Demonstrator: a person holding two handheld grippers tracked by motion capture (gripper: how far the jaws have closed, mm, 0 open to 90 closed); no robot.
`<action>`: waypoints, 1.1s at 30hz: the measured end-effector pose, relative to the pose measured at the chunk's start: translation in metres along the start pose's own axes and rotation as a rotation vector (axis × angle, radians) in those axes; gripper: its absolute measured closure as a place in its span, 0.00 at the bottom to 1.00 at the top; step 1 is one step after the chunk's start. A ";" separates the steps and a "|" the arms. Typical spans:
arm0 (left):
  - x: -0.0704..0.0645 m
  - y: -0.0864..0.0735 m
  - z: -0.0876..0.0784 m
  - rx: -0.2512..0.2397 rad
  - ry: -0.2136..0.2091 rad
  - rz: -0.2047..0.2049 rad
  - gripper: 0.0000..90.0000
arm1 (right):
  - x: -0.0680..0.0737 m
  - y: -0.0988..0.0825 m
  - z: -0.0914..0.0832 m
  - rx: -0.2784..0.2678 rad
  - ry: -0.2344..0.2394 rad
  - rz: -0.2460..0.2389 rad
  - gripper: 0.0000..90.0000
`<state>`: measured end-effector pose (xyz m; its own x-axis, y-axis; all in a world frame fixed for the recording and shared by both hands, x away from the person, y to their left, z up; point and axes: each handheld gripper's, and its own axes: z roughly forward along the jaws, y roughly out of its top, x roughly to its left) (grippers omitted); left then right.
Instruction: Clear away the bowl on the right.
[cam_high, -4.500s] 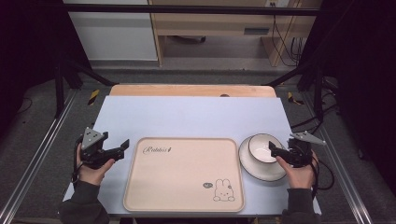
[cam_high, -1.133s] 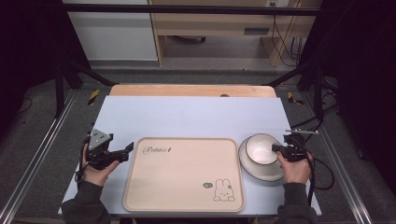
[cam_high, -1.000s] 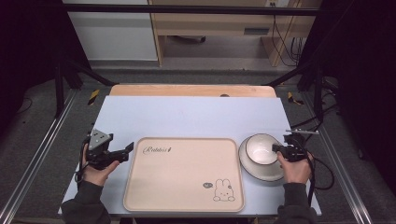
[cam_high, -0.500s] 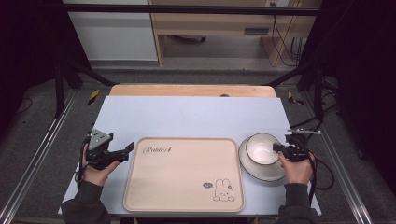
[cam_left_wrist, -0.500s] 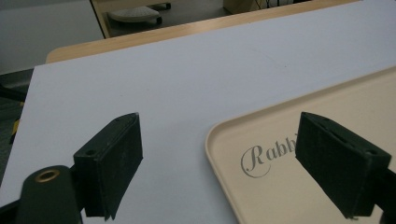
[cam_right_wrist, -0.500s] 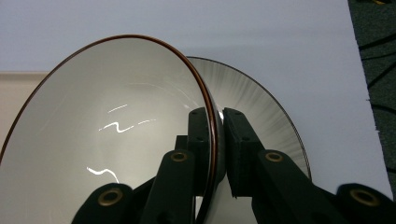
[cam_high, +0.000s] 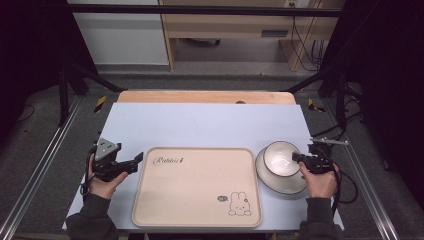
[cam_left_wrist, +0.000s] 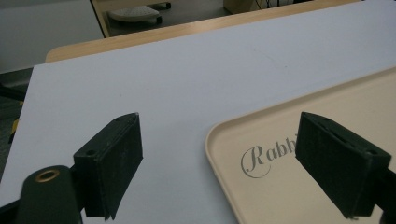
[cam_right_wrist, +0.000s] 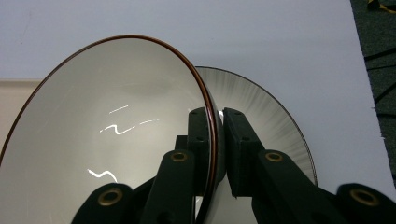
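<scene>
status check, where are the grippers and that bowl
Right gripper shut on bowl rim, bowl above plate. Left gripper open at tray corner. Nothing in the way.

— What sits where on the counter (cam_high: 210, 120)?
— A tray (cam_high: 197, 187) lies at the near middle. To its right, a bowl (cam_high: 278, 161) stands on a plate (cam_high: 287, 186), both just beside the tray's right edge.
— And the hands?
— The left tongs (cam_high: 136, 161) hover at the tray's left edge, one jaw over its near-left corner, the other over bare counter. The right tongs (cam_high: 296, 158) come in from the right and pinch the bowl's right rim, one jaw inside, one outside.
</scene>
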<state>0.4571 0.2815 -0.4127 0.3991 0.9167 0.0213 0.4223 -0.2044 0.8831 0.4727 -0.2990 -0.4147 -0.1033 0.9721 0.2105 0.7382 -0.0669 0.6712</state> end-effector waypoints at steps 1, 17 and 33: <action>0.000 0.000 0.000 0.000 0.000 0.001 0.16 | 0.001 0.000 -0.001 0.001 0.003 0.006 0.91; -0.002 0.001 -0.001 -0.004 -0.004 0.008 0.16 | 0.009 0.003 -0.009 -0.030 0.034 -0.019 0.91; -0.003 0.000 -0.001 -0.004 -0.005 0.011 0.16 | 0.016 0.004 -0.009 -0.038 0.032 -0.045 0.90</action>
<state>0.4553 0.2794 -0.4118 0.4074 0.9128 0.0287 0.4151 -0.2130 0.8845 0.4676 -0.2859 -0.4024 -0.1574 0.9668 0.2013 0.7062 -0.0323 0.7073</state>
